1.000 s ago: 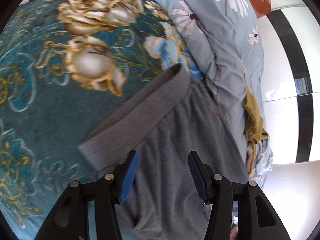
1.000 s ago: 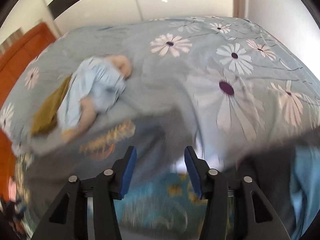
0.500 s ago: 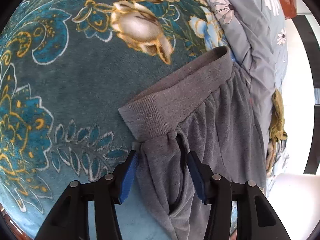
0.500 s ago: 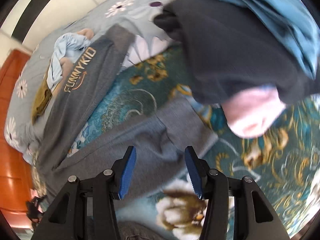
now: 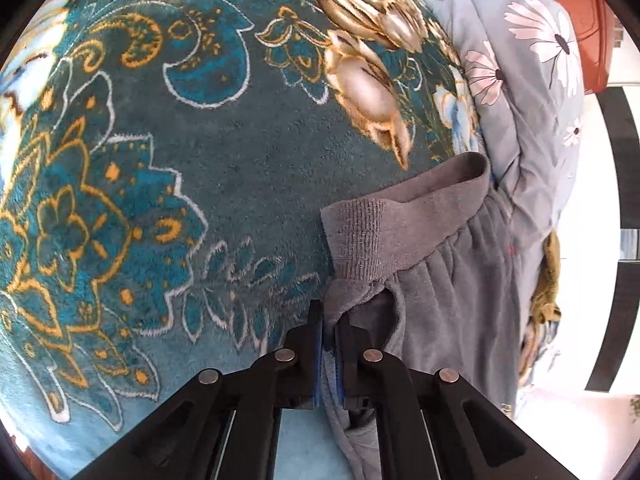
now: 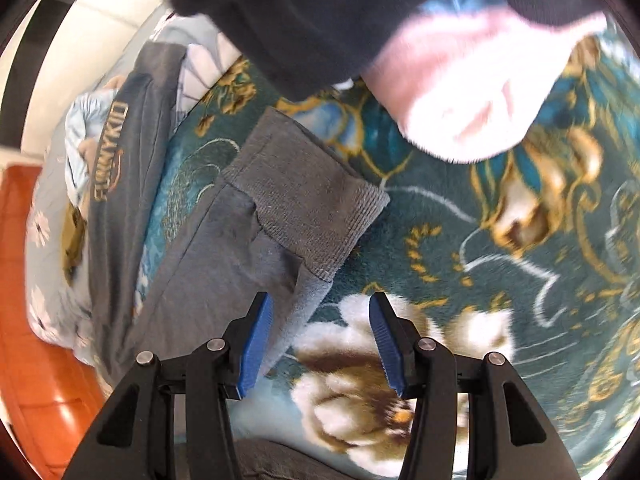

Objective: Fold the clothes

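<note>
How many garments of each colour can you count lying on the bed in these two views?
Grey: 1, the trousers.
Dark, nearly black: 1, the top.
Pink: 1, the garment.
Light blue: 1, the garment.
Mustard: 1, the cloth.
Total: 5.

Left wrist view: we look forward along the left gripper (image 5: 329, 334), down and close onto the teal floral blanket (image 5: 224, 168), with the grey trousers (image 5: 448, 304) running away to the right.

Left wrist far field: the daisy-print quilt (image 5: 532, 92) and an orange headboard (image 5: 592, 20) curve along our top right edge.

Right wrist view: we look forward along the right gripper (image 6: 320, 334), tilted down, equally near the blanket (image 6: 520, 248); the far part is motion-blurred.

Right wrist far field: dark clothes (image 6: 320, 12) fill the top, the quilt (image 6: 48, 216) lies left.

Shared ground: both views take in the trousers' ribbed waistband (image 5: 400, 220) (image 6: 308, 200), from opposite ends.
</note>
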A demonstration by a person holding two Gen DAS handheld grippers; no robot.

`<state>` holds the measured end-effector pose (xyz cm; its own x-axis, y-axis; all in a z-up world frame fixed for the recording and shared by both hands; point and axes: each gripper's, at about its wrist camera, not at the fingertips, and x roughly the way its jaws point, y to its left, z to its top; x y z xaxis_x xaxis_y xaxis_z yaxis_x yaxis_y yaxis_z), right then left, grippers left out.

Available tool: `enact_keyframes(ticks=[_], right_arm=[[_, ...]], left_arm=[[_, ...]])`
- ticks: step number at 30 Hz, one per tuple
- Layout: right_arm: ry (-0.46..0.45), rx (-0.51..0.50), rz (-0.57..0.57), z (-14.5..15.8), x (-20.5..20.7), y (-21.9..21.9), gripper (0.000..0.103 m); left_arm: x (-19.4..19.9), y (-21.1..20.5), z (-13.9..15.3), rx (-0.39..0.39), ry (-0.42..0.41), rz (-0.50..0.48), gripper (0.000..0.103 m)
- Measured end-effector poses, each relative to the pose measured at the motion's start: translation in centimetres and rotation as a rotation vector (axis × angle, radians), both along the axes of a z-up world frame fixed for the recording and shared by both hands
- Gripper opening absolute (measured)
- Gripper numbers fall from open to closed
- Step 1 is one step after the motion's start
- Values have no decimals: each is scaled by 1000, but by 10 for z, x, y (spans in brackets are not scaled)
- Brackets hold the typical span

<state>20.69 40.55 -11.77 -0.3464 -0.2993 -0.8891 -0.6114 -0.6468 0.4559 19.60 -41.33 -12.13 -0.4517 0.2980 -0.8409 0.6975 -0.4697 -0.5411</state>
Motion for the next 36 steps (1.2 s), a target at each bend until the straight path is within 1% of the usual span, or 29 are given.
enact_keyframes(ticks=[1,2,4,6,7,8,9,13,16,19,21,24,26,29,33,36], right_arm=[[4,-14,-18,-3,0,0,52],[10,-24,-25,-5,0,0,50],[21,-43,-39,-8,0,-1,38],[21,-55,-37,-11,-1,-5,14],[21,-58,-36,-13,-1,-7,8],[29,-61,-36,-11,-2,-7,5],[36,-65,-37,-10,-3,-8,4],[157,-117,-69,18,-10,-4,3],[275,-118,-58,58,-26,-4,3],[368,-104,-20,96,-50,-8,3],[405,-96,0,117,-72,-12,3],[403,-67,24,131,-114,-16,3],[377,-43,36,137,-139,-17,3],[336,-4,75,140,-185,-21,3],[278,38,100,130,-246,-28,3],[239,45,102,116,-289,-33,3]], left_arm=[[1,0,0,8,4,0,5],[1,-1,0,16,8,1,5],[2,-2,0,33,16,2,5],[4,-3,1,49,25,3,5],[4,-3,1,54,30,2,5],[4,-3,3,56,35,0,5],[4,-3,4,59,41,-2,5],[3,-4,14,109,92,0,5],[-6,-2,33,127,145,-11,5],[-18,0,55,139,197,-18,5],[-31,1,67,136,201,-19,5],[-57,4,80,144,205,-34,5],[-80,6,83,152,210,-49,6],[-115,12,83,143,199,-58,6],[-168,19,73,125,175,-75,6],[-203,22,60,123,160,-72,6]])
